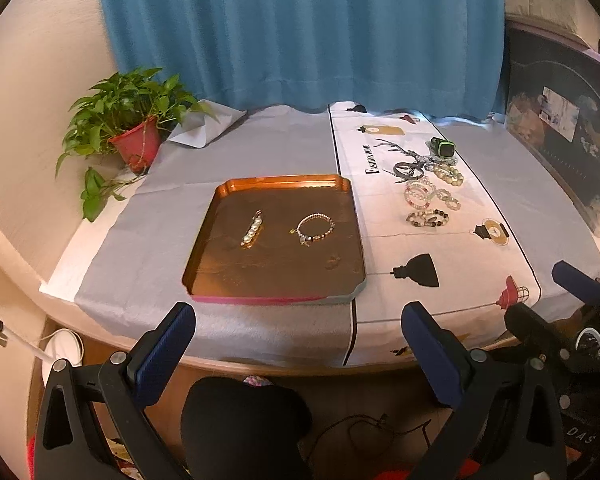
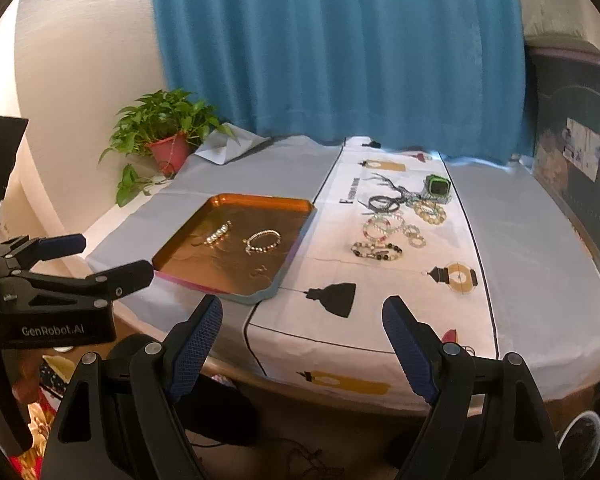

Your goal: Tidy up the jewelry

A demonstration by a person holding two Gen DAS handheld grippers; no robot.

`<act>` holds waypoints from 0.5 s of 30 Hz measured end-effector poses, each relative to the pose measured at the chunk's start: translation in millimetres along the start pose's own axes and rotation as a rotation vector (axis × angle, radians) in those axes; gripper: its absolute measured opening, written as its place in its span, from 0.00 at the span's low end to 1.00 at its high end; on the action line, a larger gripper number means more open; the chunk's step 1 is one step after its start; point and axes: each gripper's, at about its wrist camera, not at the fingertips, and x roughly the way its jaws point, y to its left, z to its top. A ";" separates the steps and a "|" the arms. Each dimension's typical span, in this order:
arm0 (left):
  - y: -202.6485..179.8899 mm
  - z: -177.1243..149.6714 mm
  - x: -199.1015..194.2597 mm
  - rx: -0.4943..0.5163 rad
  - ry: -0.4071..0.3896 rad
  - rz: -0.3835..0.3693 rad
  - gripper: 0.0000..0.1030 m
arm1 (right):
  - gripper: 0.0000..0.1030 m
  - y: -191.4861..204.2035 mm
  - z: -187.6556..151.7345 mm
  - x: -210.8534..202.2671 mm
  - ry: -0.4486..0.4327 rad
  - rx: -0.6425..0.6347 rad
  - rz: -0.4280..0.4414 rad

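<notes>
A copper tray (image 1: pixel 204 240) lies flat on the table. Inside it, a pearl clip (image 1: pixel 252 229) lies left and a beaded bracelet (image 1: pixel 314 229) lies right, apart. Right of the tray, outside it, a cluster of bead bracelets (image 1: pixel 430 198) lies beside a green watch (image 1: pixel 444 148) and what may be a dark bangle (image 1: pixel 408 170).

One copper tray (image 1: pixel 204 240) lies on the table (image 1: pixel 160 312), and it holds two pieces: one pearl bar clip (image 1: pixel 252 229) toward its left side and one beaded bracelet (image 1: pixel 315 228) just right of that. To the right of the tray lies a cluster of loose jewelry (image 1: pixel 430 196): about five bead bracelets, one dark ring-shaped band and one green-cased watch (image 1: pixel 444 148), though overlaps make the bracelet count uncertain. One potted plant (image 1: pixel 128 120) stands beyond the tray's far left corner.
</notes>
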 end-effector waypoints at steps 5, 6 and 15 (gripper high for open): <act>-6.1 20.9 24.4 -0.012 0.036 -0.028 0.99 | 0.80 -22.0 4.5 12.4 0.002 0.008 -0.023; -7.0 25.3 29.0 -0.013 0.042 -0.038 0.99 | 0.80 -30.8 6.6 16.1 0.002 0.015 -0.037; -59.0 106.5 116.6 0.083 0.108 -0.117 0.99 | 0.81 -144.3 40.9 67.6 0.024 0.054 -0.231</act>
